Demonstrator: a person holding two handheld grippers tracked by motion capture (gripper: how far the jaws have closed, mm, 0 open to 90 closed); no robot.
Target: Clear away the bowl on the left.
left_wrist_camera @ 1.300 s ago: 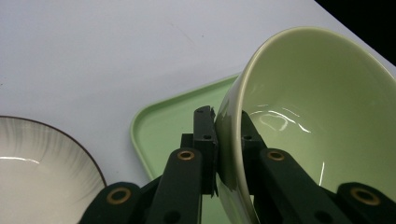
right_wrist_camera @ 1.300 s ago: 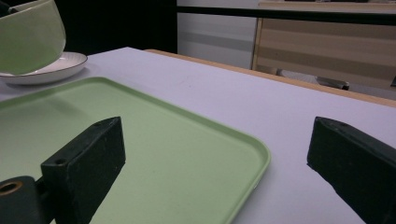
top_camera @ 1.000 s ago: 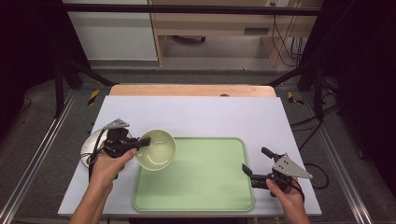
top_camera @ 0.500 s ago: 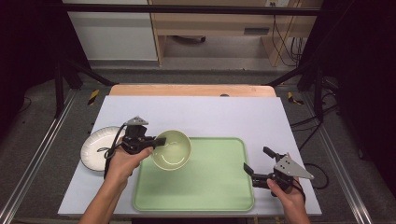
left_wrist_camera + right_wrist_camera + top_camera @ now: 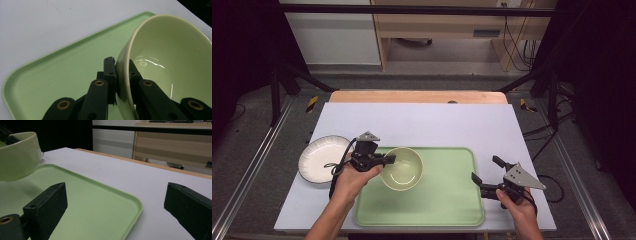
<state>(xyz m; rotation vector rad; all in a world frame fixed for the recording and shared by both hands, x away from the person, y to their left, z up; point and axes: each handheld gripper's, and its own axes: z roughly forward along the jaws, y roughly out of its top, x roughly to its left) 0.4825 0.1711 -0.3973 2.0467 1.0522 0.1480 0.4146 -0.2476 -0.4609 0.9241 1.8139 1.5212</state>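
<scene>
A pale green bowl (image 5: pixel 402 169) hangs just above the left part of a light green tray (image 5: pixel 447 202). My left gripper (image 5: pixel 390 159) is shut on the bowl's left rim, one jaw inside the wall and one outside. In the left gripper view the bowl (image 5: pixel 170 62) tilts over the tray (image 5: pixel 62 72), pinched in the left gripper (image 5: pixel 121 67). My right gripper (image 5: pixel 486 169) stands open at the tray's right edge with nothing in it. In the right gripper view its jaws (image 5: pixel 117 202) straddle the tray's corner (image 5: pixel 100 202), and the bowl (image 5: pixel 17 157) is far off at the left.
A white plate (image 5: pixel 318 159) lies on the white table (image 5: pixel 437 122) left of the tray, just behind my left hand. The table's wooden far edge (image 5: pixel 417 96) runs along the back. Black frame bars stand on both sides.
My left gripper has carried the bowl to the right, from above the white plate to above the tray's left part. The right gripper has stayed in place.
</scene>
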